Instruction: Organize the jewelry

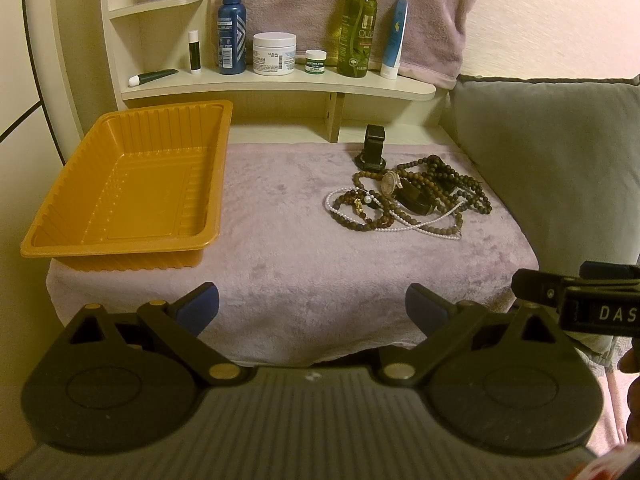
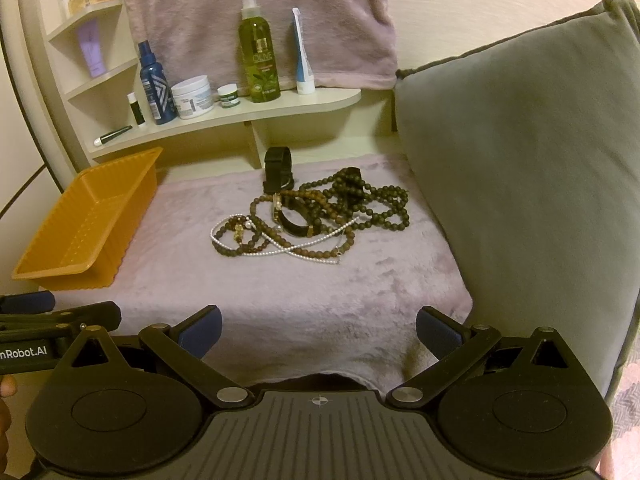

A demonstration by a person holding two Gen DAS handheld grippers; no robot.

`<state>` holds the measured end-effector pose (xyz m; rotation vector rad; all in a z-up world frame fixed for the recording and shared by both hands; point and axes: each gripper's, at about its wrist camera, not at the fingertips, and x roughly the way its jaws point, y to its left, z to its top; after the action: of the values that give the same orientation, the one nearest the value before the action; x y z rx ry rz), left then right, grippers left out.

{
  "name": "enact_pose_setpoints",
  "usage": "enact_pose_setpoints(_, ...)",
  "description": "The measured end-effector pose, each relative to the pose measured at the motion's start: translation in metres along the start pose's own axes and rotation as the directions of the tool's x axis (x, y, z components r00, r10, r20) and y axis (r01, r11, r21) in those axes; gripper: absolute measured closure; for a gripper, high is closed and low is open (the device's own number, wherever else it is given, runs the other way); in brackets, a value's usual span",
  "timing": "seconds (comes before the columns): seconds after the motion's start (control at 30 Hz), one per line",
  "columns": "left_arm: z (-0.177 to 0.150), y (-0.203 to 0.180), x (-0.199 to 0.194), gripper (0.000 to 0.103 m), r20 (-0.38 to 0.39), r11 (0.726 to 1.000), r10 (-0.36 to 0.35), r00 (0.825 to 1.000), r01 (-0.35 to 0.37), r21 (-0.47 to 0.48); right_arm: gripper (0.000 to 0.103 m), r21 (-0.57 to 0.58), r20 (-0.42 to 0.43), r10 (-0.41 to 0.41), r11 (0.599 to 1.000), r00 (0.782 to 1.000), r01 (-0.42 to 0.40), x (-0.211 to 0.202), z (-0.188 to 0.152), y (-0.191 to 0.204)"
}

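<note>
A tangled pile of jewelry (image 1: 408,198) (image 2: 312,216) lies on the mauve towel: dark bead strands, a white pearl strand (image 1: 424,228) (image 2: 276,250), a wristwatch (image 1: 390,184) (image 2: 278,206) and a black band (image 2: 298,226). Behind it stands a black smartwatch (image 1: 374,146) (image 2: 277,170). An empty orange tray (image 1: 124,188) (image 2: 86,220) sits at the left. My left gripper (image 1: 312,308) is open at the towel's near edge, well short of the pile. My right gripper (image 2: 318,330) is open too, with nothing between its fingers.
A grey cushion (image 1: 548,164) (image 2: 520,184) walls the right side. A low shelf (image 1: 280,84) (image 2: 228,120) behind holds bottles, jars and tubes. The mauve towel (image 1: 300,264) (image 2: 300,300) shows bare between the tray and the pile.
</note>
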<state>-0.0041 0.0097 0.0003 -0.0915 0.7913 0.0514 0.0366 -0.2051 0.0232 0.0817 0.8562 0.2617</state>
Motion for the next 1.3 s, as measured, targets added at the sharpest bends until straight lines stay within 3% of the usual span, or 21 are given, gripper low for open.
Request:
enact_pose_setpoints(0.93, 0.0, -0.002, -0.001, 0.004, 0.009, 1.0, 0.0, 1.0, 0.0, -0.017, 0.001, 0.008, 0.009, 0.003, 1.0, 1.0, -0.003, -0.002, 0.0, -0.003)
enact_pose_setpoints(1.3, 0.02, 0.05, -0.019, 0.005, 0.108, 0.989, 0.043, 0.993, -0.027, -0.145, 0.001, -0.016, 0.066, 0.029, 0.999, 0.997, -0.028, -0.001, 0.007, 0.0)
